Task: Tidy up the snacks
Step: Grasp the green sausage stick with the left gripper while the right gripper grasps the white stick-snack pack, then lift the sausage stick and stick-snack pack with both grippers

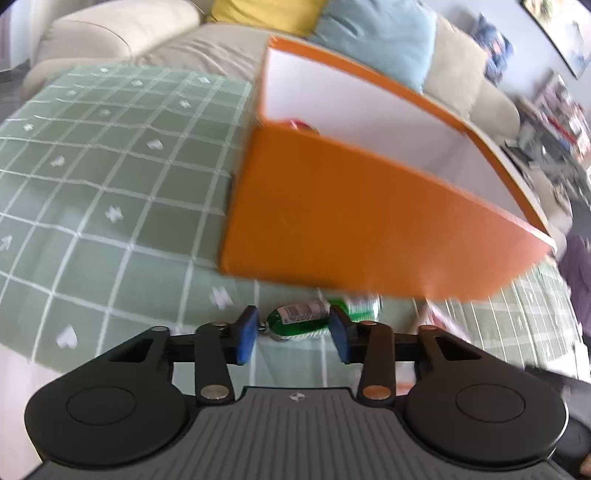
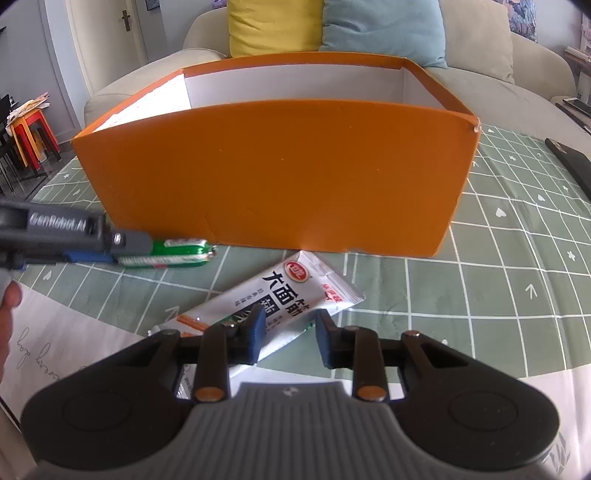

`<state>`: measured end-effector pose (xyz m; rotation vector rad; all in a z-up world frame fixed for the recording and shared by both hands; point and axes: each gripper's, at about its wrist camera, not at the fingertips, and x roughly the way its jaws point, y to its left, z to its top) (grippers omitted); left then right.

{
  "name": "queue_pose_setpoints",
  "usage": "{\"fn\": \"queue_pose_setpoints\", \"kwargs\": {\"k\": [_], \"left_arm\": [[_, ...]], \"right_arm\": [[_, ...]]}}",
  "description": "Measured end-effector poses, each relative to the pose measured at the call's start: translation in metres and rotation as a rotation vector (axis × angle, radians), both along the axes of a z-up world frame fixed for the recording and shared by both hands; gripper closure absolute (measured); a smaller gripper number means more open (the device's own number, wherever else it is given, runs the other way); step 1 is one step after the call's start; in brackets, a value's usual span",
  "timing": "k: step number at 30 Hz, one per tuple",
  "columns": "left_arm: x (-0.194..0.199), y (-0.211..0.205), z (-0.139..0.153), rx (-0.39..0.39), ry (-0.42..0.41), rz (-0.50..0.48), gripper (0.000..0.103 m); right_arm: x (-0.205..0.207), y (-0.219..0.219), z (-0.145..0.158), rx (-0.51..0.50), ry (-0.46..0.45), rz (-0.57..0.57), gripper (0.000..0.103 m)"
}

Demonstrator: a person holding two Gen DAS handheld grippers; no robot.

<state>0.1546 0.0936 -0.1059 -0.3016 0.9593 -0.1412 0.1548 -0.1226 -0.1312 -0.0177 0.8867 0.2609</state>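
An orange box (image 2: 273,166) with a white inside stands on the table; in the left wrist view the orange box (image 1: 369,229) shows a red item (image 1: 301,124) inside. A green sausage snack (image 2: 173,253) lies along its front. My left gripper (image 2: 122,247) straddles the sausage's left end. In its own view the left gripper (image 1: 293,332) has its pads apart, the sausage (image 1: 295,317) showing between them with a gap at the left pad. My right gripper (image 2: 290,334) is shut on a white snack packet (image 2: 295,291) with black lettering, lying flat in front of the box.
A green checked tablecloth (image 2: 498,258) covers the table, with a white cloth (image 2: 55,350) at the near left. A black flat device (image 2: 569,162) lies at the right edge. A sofa with a yellow cushion (image 2: 273,26) and a blue cushion (image 2: 384,29) stands behind the box. A person's hand (image 2: 7,306) shows at the left.
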Motion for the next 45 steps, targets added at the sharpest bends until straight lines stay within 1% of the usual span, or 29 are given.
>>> {"fn": "queue_pose_setpoints", "kwargs": {"k": [1,3,6,8,9,12,13,15,16,17,18,19,20,21,22,23,24,26,27,32,36,37,39,41,43,45], "left_arm": [[-0.001,-0.003,0.000,0.008,0.014,-0.016,0.068],[-0.006,-0.012,-0.001,0.027,0.036,-0.068,0.073],[-0.014,-0.027,0.000,0.029,0.039,-0.163,0.073],[-0.016,-0.034,0.001,0.033,0.033,-0.209,0.073],[-0.017,-0.037,0.002,0.047,0.024,-0.224,0.073],[-0.021,-0.046,0.009,0.121,-0.031,-0.262,0.071],[-0.020,-0.048,0.011,0.141,-0.049,-0.275,0.065],[-0.016,-0.054,0.017,0.145,-0.071,-0.289,0.059],[-0.012,-0.054,0.016,0.133,-0.072,-0.297,0.058],[-0.009,-0.057,0.016,0.122,-0.074,-0.313,0.057],[-0.009,-0.063,0.015,0.127,-0.078,-0.327,0.057],[-0.005,-0.067,0.012,0.144,-0.079,-0.330,0.057],[-0.005,-0.069,0.008,0.167,-0.075,-0.331,0.057],[-0.002,-0.072,0.003,0.187,-0.064,-0.337,0.054],[0.001,-0.074,0.000,0.183,-0.057,-0.342,0.056],[0.002,-0.074,-0.003,0.178,-0.048,-0.339,0.058],[0.001,-0.075,-0.003,0.182,-0.058,-0.338,0.060],[-0.001,-0.076,-0.004,0.195,-0.067,-0.345,0.068],[-0.002,-0.076,-0.004,0.191,-0.067,-0.341,0.075],[-0.006,-0.065,0.000,0.186,-0.018,-0.262,0.075],[-0.015,-0.054,0.001,0.175,0.011,-0.188,0.076],[-0.018,-0.051,0.001,0.175,0.017,-0.172,0.076],[-0.022,-0.046,0.002,0.173,0.031,-0.143,0.076],[-0.025,-0.039,0.003,0.169,0.048,-0.109,0.076],[-0.027,-0.031,0.004,0.157,0.065,-0.074,0.076],[-0.027,-0.023,0.005,0.130,0.077,-0.049,0.076]], "right_arm": [[0.000,0.000,0.000,-0.005,0.000,-0.001,0.076],[0.000,0.000,0.001,-0.018,0.000,0.002,0.075],[0.000,0.000,0.002,-0.033,0.004,-0.004,0.076],[0.000,-0.002,0.002,-0.043,0.007,-0.017,0.076],[0.000,-0.003,0.003,-0.054,0.005,-0.027,0.076],[0.000,-0.010,0.004,-0.078,0.007,-0.063,0.076],[0.000,-0.013,0.004,-0.072,0.014,-0.073,0.076],[0.000,-0.020,0.005,-0.040,0.034,-0.096,0.076],[0.000,-0.023,0.005,-0.014,0.049,-0.107,0.075],[0.001,-0.025,0.006,0.013,0.065,-0.119,0.068],[0.001,-0.027,0.006,0.037,0.079,-0.128,0.059],[0.001,-0.028,0.006,0.057,0.089,-0.133,0.056],[0.000,-0.028,0.005,0.071,0.098,-0.134,0.049],[-0.001,-0.027,0.005,0.079,0.106,-0.130,0.044],[-0.002,-0.026,0.004,0.079,0.110,-0.126,0.043],[-0.003,-0.024,0.003,0.070,0.113,-0.124,0.042],[-0.004,-0.023,0.002,0.064,0.116,-0.121,0.042],[-0.004,-0.021,0.001,0.061,0.112,-0.116,0.043],[-0.004,-0.021,0.001,0.065,0.111,-0.111,0.043],[0.003,-0.016,-0.001,0.106,0.112,-0.104,0.044],[0.016,-0.013,-0.001,0.153,0.142,-0.153,0.033],[0.018,-0.009,-0.001,0.143,0.143,-0.162,0.033],[0.021,0.003,-0.001,0.092,0.134,-0.162,0.028],[0.023,0.017,-0.003,0.032,0.113,-0.148,0.027],[0.022,0.031,-0.006,-0.027,0.090,-0.115,0.027],[0.017,0.046,-0.009,-0.093,0.069,-0.050,0.027]]}}
